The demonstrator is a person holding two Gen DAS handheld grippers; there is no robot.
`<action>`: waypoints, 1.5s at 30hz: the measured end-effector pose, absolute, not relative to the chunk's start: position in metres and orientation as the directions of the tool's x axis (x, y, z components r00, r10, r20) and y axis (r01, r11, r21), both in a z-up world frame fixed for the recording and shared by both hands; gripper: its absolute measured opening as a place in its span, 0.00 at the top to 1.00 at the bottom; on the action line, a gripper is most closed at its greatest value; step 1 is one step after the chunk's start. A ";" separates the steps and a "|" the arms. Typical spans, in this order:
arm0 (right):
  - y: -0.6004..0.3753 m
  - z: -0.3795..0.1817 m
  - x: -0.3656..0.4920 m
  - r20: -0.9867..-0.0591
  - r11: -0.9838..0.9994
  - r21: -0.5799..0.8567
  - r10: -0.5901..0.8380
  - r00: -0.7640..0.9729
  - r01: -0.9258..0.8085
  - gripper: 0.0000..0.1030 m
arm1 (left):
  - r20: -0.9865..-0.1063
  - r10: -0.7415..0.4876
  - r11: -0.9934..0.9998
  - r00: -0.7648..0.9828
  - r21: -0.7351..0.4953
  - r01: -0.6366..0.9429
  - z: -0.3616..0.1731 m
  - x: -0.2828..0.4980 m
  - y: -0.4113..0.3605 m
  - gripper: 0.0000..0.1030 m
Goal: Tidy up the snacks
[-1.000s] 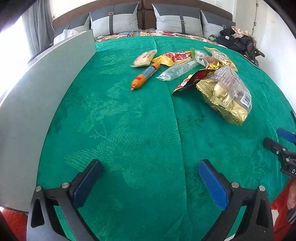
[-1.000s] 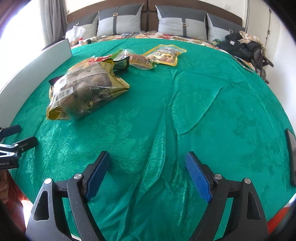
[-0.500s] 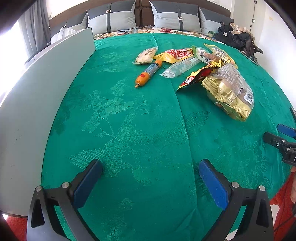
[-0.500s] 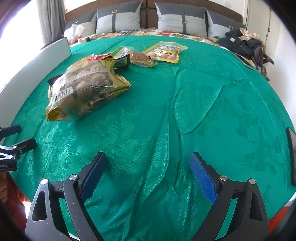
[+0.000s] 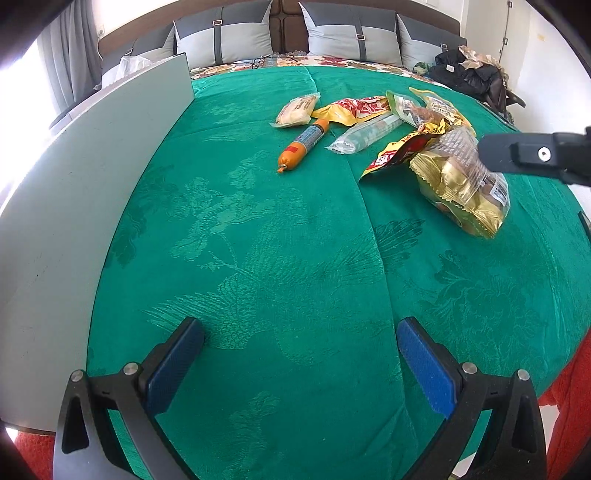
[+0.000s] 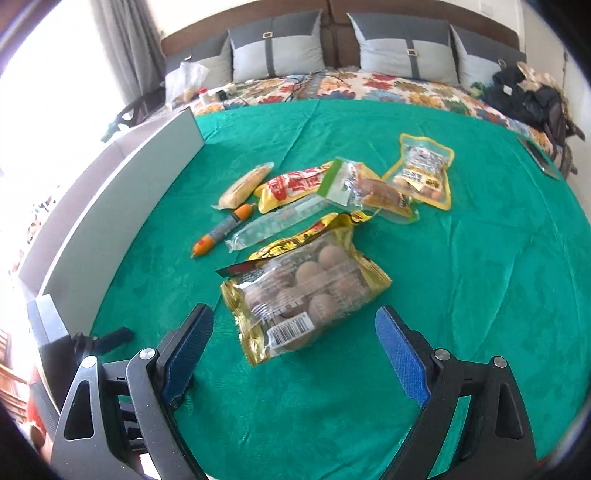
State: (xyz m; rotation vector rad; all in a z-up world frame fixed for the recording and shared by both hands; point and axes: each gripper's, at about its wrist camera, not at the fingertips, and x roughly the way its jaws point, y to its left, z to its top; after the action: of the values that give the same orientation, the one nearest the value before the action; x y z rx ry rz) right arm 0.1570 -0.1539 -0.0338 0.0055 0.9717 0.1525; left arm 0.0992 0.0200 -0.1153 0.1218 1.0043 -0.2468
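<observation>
right wrist view alone shows the yellow pouch (image 6: 424,171) unobscured; both grippers' jaws spread.

Both wrist views face bedward, sharing snack pile (image 5: 399,136)

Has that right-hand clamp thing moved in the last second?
Yes. The right gripper has gone forward over the green cloth toward the gold snack bag, which now lies just ahead of its open fingers; earlier the bag lay far off left.

I worked in a home bedroom: a bed (image 6: 369,85) with grey pillows (image 6: 275,50) against a padded headboard (image 6: 332,14).
</observation>
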 end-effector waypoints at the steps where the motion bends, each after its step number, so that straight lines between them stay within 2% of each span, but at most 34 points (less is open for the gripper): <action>1: -0.147 -0.042 0.162 -0.839 0.989 0.032 0.104 0.534 -0.142 0.11 | -0.847 -0.149 0.965 0.511 -0.012 0.262 -0.115 0.099 0.020 0.00; 4: -0.141 -0.067 0.171 -0.875 0.978 -0.083 0.021 0.484 -0.192 0.13 | -0.850 -0.148 0.965 0.506 -0.012 0.263 -0.115 0.098 0.022 0.00; 6: -0.155 -0.068 0.167 -0.858 0.980 -0.088 0.018 0.514 -0.181 0.13 | -0.851 -0.149 0.964 0.503 -0.013 0.264 -0.115 0.097 0.024 0.00; 11: -0.220 -0.063 0.167 -0.834 0.985 -0.158 -0.169 0.525 0.066 0.13 | -0.853 -0.144 0.967 0.501 -0.014 0.255 -0.115 0.100 0.024 0.00; 13: -0.238 -0.057 0.158 -0.815 0.977 -0.184 -0.213 0.538 0.107 0.13 | -0.856 -0.142 0.968 0.497 -0.015 0.252 -0.115 0.101 0.024 0.00; 20: -0.242 -0.066 0.115 -0.809 0.991 -0.124 -0.132 0.572 0.052 0.11 | -0.858 -0.142 0.968 0.494 -0.016 0.251 -0.115 0.101 0.024 0.00; 26: -0.232 -0.096 0.120 -0.841 0.994 -0.113 -0.098 0.532 0.004 0.11 | -0.855 -0.142 0.969 0.500 -0.017 0.246 -0.115 0.100 0.025 0.00; 32: -0.251 -0.100 0.128 -0.836 0.999 -0.041 -0.034 0.547 -0.002 0.11 | -0.858 -0.137 0.972 0.495 -0.021 0.232 -0.115 0.101 0.026 0.00; 36: -0.262 -0.105 0.128 -0.822 1.000 -0.004 0.001 0.570 -0.007 0.05 | -0.866 -0.199 0.968 0.459 -0.102 0.228 -0.109 0.111 0.034 0.01; 39: -0.262 -0.106 0.124 -0.800 1.000 -0.005 0.002 0.600 -0.010 0.05 | -0.860 -0.264 0.961 0.438 -0.195 0.197 -0.103 0.132 0.046 0.11; 41: -0.261 -0.106 0.124 -0.800 1.000 -0.004 0.001 0.600 -0.008 0.05 | -0.867 -0.265 0.961 0.423 -0.200 0.192 -0.100 0.150 0.049 0.31; 43: -0.261 -0.106 0.124 -0.799 1.000 -0.004 0.001 0.602 -0.008 0.05 | -0.875 -0.253 0.961 0.413 -0.180 0.208 -0.096 0.168 0.045 0.38; 45: -0.260 -0.106 0.125 -0.798 1.000 -0.004 0.002 0.603 -0.008 0.05 | -0.875 -0.244 0.959 0.419 -0.154 0.236 -0.093 0.185 0.036 0.38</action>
State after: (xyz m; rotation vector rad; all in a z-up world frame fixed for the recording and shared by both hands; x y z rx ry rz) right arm 0.1251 -0.2605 -0.1061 -0.0072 0.9233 0.0058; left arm 0.1848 0.0364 -0.0929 -0.0076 1.0981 -0.3006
